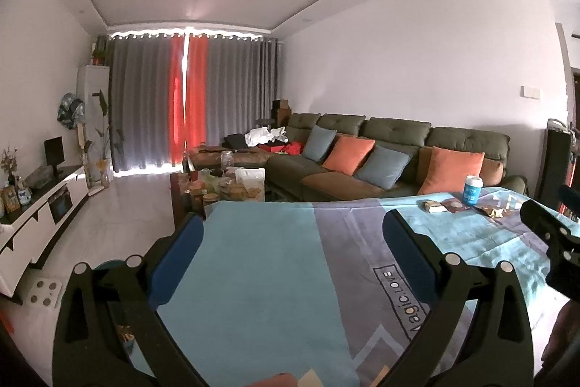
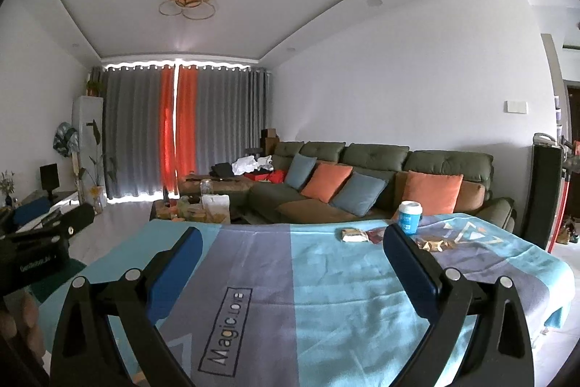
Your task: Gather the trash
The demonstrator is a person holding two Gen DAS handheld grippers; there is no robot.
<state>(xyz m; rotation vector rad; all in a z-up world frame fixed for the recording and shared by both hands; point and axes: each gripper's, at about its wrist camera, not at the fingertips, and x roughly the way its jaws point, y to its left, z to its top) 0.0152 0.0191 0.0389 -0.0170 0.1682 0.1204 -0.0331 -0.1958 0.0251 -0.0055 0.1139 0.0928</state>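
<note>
A blue and white paper cup (image 1: 472,188) (image 2: 409,216) stands upright at the far right of a table covered by a blue and grey cloth (image 1: 275,278) (image 2: 326,296). Beside the cup lie a pale snack wrapper (image 1: 431,205) (image 2: 353,234), a dark red packet (image 1: 456,205) (image 2: 375,236) and crumpled brown wrappers (image 1: 493,210) (image 2: 433,244). My left gripper (image 1: 293,229) hovers open over the near cloth, well short of the trash. My right gripper (image 2: 291,242) is open too, its right finger overlapping the cup's base in the view. Neither holds anything.
A green sofa (image 2: 362,176) with orange and blue cushions runs behind the table. A cluttered coffee table (image 1: 217,187) with jars and a white bag stands beyond the far edge. A white TV cabinet (image 1: 43,209) lines the left wall. A teal bin (image 1: 108,265) shows below the table's left side.
</note>
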